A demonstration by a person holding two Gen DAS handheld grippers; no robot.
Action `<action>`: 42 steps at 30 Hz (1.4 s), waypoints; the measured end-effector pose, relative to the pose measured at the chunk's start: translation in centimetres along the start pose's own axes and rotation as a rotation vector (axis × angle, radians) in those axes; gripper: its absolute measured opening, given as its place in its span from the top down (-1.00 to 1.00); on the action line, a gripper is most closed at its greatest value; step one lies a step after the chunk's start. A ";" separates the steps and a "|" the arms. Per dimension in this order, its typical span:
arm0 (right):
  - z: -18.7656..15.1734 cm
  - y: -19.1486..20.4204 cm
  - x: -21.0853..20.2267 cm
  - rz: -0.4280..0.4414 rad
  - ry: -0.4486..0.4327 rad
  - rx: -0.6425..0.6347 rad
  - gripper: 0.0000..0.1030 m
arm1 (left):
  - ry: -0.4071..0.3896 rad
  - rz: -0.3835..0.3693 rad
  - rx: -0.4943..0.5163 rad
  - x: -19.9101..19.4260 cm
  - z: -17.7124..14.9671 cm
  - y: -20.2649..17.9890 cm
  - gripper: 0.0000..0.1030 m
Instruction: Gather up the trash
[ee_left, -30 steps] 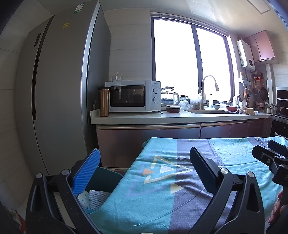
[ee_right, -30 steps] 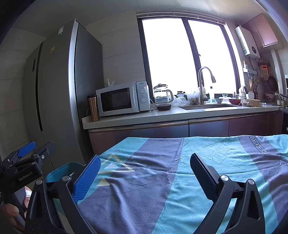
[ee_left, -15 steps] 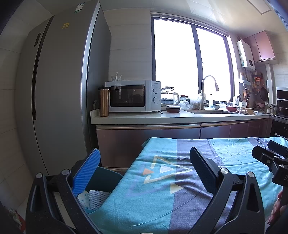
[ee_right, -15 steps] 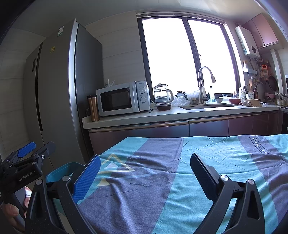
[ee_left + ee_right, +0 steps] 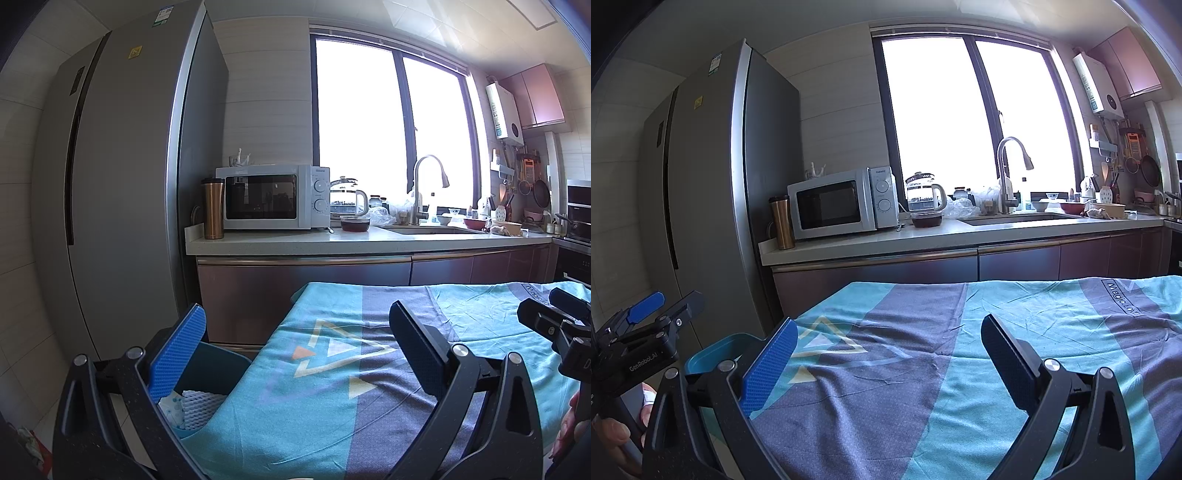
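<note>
Both grippers hang level over the tablecloth (image 5: 960, 369), jaws spread wide and holding nothing, a stance that fits a pause once the gathering is over. The left gripper (image 5: 295, 354) sits over the cloth's left edge, close to the teal bin (image 5: 218, 373) that stands just beside that edge, low enough for scraps to drop in. White foam netting and crumpled paper (image 5: 192, 406) lie inside the bin. The right gripper (image 5: 886, 354) hovers farther along the cloth, which shows no litter.
</note>
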State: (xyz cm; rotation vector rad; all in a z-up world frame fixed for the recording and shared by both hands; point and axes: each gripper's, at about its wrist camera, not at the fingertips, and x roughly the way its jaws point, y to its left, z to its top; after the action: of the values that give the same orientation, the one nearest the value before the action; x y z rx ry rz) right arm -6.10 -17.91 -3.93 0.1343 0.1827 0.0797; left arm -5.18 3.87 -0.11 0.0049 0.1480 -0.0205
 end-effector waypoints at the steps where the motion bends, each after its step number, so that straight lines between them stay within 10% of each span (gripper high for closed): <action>1: 0.0 0.0 0.0 0.000 0.000 0.000 -0.87 | 0.000 -0.001 0.000 0.0 0.1 0.0 -0.90; 42: 0.0 0.0 -0.1 -0.003 0.001 0.004 -0.87 | 0.011 -0.003 -0.001 0.3 -0.1 -0.5 -0.90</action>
State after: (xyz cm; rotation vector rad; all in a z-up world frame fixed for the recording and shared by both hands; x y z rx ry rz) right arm -6.15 -17.95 -3.91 0.1376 0.1845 0.0763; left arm -4.90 3.38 -0.25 0.0040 0.1592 -0.0236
